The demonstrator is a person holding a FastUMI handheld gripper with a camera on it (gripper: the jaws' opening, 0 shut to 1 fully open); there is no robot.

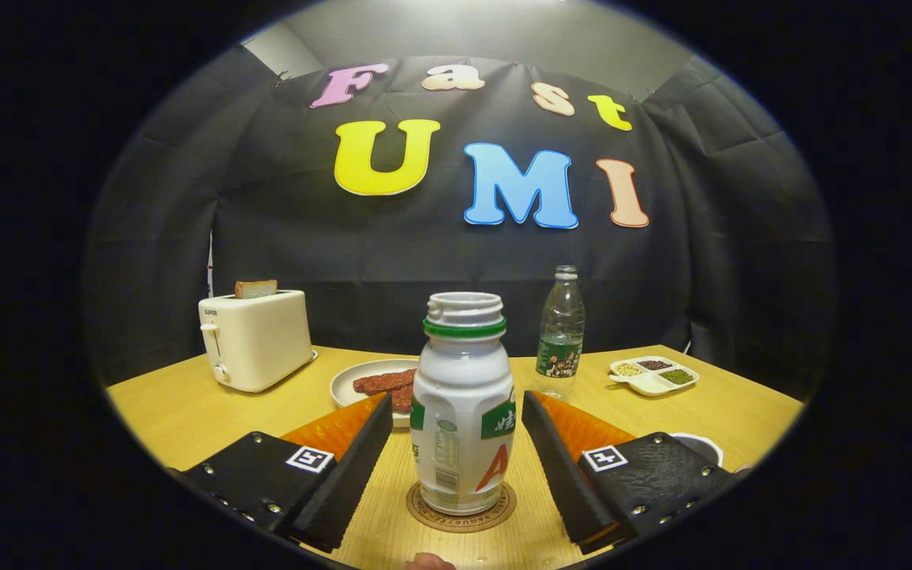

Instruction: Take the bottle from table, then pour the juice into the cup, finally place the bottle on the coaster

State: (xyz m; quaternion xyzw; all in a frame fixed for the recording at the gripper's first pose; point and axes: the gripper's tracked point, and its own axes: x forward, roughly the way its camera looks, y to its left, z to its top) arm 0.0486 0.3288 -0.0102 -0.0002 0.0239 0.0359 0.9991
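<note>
1. On the round coaster (462, 507) stands the white bottle (462, 412), upright and uncapped, its mouth open above a green ring; everything else I place from that bottle.
2. The gripper (461, 455) is spread wide: one finger to each side of the bottle, neither touching it, with bare gaps showing between the pads and the bottle's walls.
3. Judging by its look, the bottle is thin plastic, light and a little springy. A hard squeeze could dent it, and with no cap, tipping it would spill whatever is left. The straight middle of the body, below the shoulder, looks the surest place to take hold; the label there may be somewhat slick.
4. Since the bottle sits on the coaster with the fingers apart, the task appears to be at or near its end.
5. Behind the bottle lies a plate (361, 380) with reddish food. Farther back to the right stands a clear water bottle (560, 332), to the left a toaster (254, 340).
6. The cup (701, 447) peeps out beyond the right finger, mostly hidden, so I cannot tell what it holds. How much juice remains in the opaque bottle is also unclear.
</note>
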